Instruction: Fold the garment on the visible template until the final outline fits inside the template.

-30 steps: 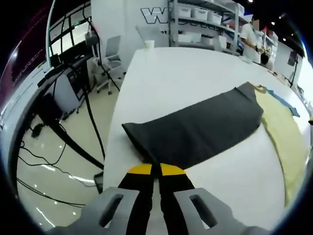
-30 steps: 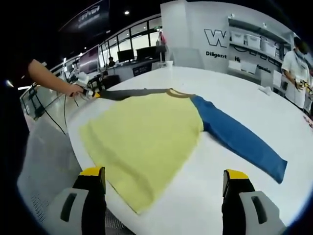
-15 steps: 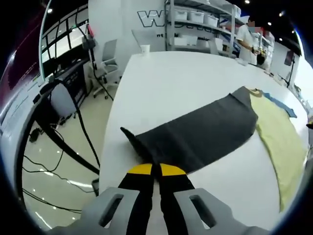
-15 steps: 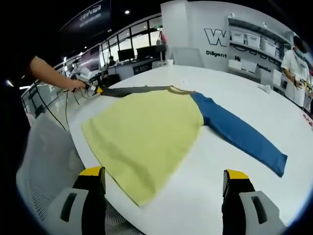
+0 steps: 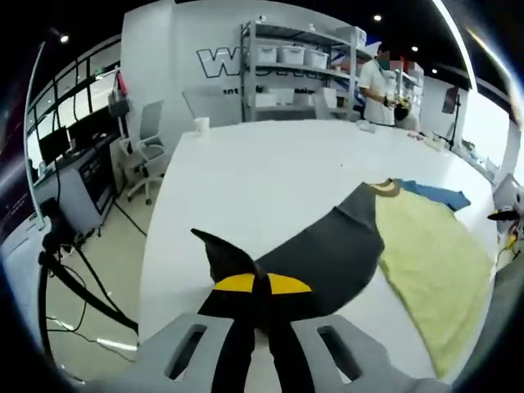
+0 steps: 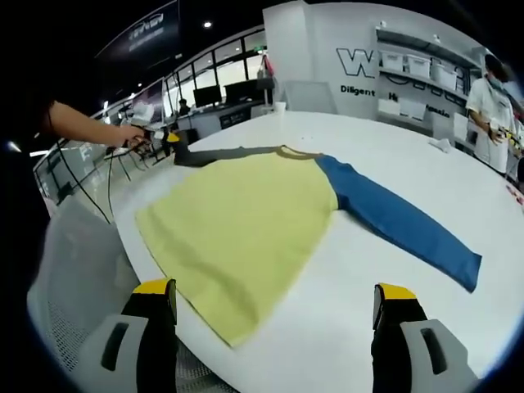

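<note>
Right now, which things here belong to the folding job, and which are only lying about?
For the job:
- shirt
- its grey sleeve, pinched in the left claw
- right claw, open

Lying about:
- paper cup
- office chair
- shelves with bins

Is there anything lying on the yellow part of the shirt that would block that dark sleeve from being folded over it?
Nothing visible does. The left tongs are shut on the dark sleeve, lifted at its end, and the yellow body lies flat and bare on the white table. The blue sleeve stretches out the other way, and the right tongs are open.
</note>
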Motion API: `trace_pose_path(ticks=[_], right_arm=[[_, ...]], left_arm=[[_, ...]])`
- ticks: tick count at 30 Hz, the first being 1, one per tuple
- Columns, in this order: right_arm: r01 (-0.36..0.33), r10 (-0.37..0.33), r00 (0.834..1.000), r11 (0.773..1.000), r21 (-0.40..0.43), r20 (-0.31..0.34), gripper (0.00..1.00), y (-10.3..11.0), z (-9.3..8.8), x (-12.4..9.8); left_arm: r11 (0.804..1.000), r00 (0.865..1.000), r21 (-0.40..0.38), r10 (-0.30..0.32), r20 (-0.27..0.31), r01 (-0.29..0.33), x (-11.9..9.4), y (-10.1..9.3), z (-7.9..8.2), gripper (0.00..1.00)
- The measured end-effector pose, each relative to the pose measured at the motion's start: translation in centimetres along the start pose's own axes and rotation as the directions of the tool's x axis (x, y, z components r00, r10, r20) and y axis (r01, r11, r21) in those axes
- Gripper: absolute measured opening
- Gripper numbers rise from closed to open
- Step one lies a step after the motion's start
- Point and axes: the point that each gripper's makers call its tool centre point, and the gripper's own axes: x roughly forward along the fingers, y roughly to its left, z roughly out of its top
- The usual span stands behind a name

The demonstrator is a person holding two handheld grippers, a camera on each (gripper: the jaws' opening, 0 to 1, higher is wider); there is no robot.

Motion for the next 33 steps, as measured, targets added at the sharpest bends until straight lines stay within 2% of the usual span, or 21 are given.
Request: trace_pose_path(ticks=[7,16,25,33], right_arm=[[0.011,-0.011,1.000,1.000,0.012,0.003,0.99,-0.3,-0.3,-0.3],[0.013,-0.014,1.000,1.000,0.022,0.004,0.99,-0.2,-0.6,-0.4],[0.019,-0.019,1.000,0.999,0.034,0.009,0.99,-0.1,-1.0,-0.4],[0.029,-0.029,1.000,0.998,0.047,0.011,0.99,-0.3,-1.3,-0.7]], left_arm=[[0.996,0.994,0.036,-0.086,0.066,0.083,0.4,-3.2,3.1,0.02],[0.981,0.979,0.099,-0.174,0.102,0.165,0.7,-7.1,5.8,0.02],[0.965,0.949,0.097,-0.257,0.181,0.243,0.4,-10.8,10.0,0.02],[0.942,0.913,0.104,-0.335,0.235,0.319,-0.1,-14.5,13.2,0.02]])
